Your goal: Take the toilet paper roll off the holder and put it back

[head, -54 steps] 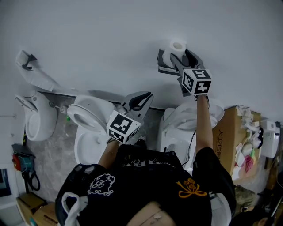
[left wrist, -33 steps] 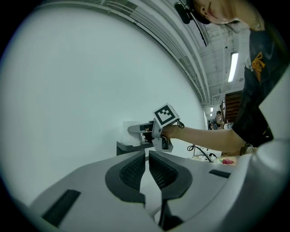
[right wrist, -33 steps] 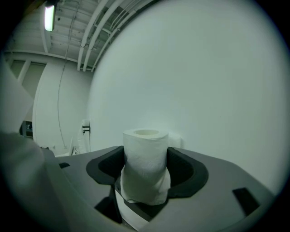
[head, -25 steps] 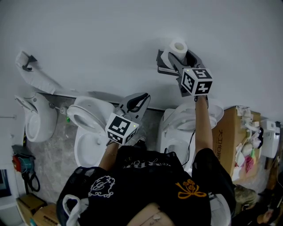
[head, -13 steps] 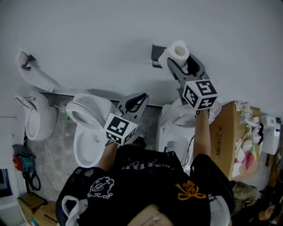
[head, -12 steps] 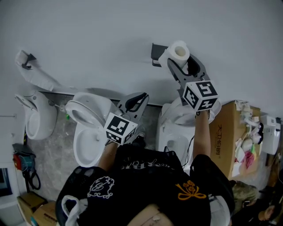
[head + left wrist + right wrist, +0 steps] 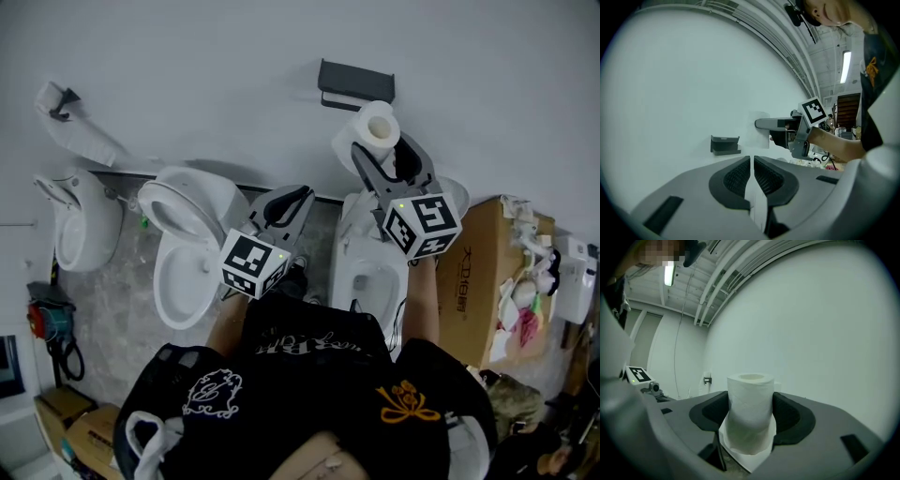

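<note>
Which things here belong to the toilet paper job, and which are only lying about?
Job:
toilet paper roll, clamped in the right tongs
wall holder, empty

Lying about:
left toilet
right toilet
cardboard box
left tongs, shut on nothing

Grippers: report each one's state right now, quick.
Left gripper: shut, empty.
Right gripper: shut on the roll, which is off the holder.
</note>
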